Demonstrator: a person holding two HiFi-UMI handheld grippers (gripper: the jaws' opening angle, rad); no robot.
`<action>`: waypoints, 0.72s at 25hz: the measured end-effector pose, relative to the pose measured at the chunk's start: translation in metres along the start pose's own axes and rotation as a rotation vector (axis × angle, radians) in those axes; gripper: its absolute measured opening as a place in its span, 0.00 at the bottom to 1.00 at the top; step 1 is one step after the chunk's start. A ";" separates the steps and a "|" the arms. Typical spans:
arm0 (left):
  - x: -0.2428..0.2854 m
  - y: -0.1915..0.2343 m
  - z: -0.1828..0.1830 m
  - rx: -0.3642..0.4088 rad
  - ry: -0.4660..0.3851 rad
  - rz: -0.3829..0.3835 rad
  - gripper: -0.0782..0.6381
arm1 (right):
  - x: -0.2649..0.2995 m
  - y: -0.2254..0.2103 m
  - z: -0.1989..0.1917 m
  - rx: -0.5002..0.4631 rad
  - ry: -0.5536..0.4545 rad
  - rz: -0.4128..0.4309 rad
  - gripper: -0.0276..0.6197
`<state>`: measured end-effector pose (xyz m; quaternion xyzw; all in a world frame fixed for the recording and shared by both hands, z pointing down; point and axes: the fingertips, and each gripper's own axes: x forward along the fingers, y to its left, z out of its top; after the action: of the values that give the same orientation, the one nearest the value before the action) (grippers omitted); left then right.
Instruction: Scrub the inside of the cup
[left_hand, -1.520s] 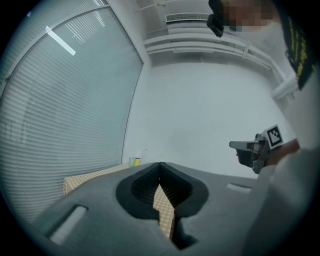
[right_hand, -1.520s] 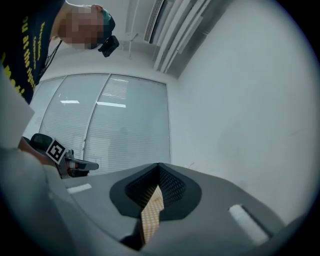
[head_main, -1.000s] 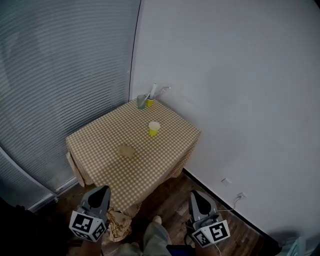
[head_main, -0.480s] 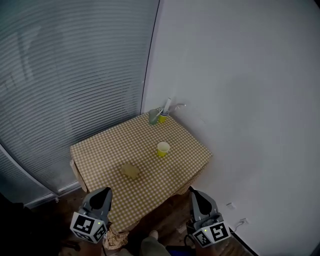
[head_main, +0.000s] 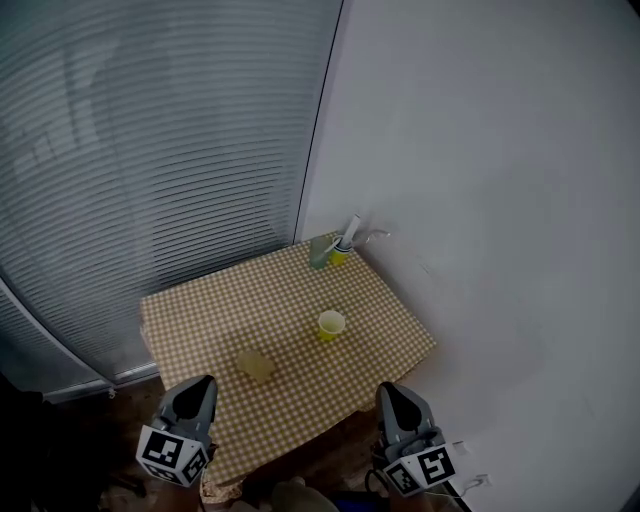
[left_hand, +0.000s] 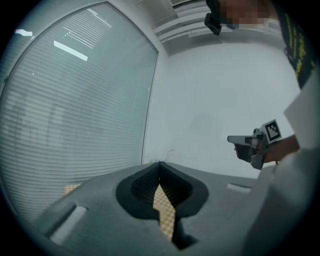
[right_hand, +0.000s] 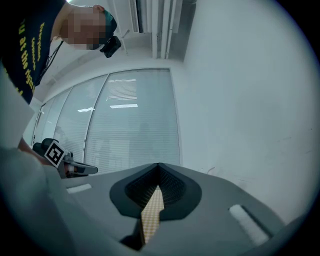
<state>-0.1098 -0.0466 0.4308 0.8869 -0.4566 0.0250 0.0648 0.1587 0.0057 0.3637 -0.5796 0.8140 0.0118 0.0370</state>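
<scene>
A yellow cup (head_main: 331, 325) stands upright near the middle of a small table (head_main: 190, 310) with a checked cloth. A clear glass (head_main: 256, 365) sits nearer me on the left. At the far corner a grey-green cup (head_main: 319, 251) and a yellow holder with a brush (head_main: 346, 244) stand by the wall. My left gripper (head_main: 203, 385) and right gripper (head_main: 388, 392) hover short of the table's near edge, both shut and empty. In the left gripper view the shut jaws (left_hand: 160, 165) meet at the tips; the right gripper (left_hand: 231, 139) shows beside them. The right gripper view shows its jaws (right_hand: 159, 165) closed too.
Closed blinds (head_main: 150, 150) cover the window left of the table and a white wall (head_main: 480, 200) runs along its right side. Dark wooden floor (head_main: 130, 460) lies below the table's near edge. A person's sleeve (left_hand: 290, 190) fills the right of the left gripper view.
The table has drawn nearer and slid down in the head view; both grippers keep their places in that view, still shut. A foot on the floor between them is gone.
</scene>
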 end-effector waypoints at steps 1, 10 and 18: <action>0.004 0.000 0.002 0.005 -0.004 0.011 0.11 | 0.004 -0.006 0.000 -0.001 -0.003 0.009 0.05; 0.035 0.004 0.004 0.007 -0.013 0.098 0.11 | 0.021 -0.063 -0.009 0.005 0.011 0.046 0.05; 0.045 0.006 -0.006 0.005 0.019 0.116 0.11 | 0.033 -0.070 -0.025 0.046 0.042 0.065 0.05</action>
<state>-0.0881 -0.0850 0.4421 0.8588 -0.5068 0.0382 0.0651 0.2131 -0.0501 0.3878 -0.5520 0.8330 -0.0180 0.0327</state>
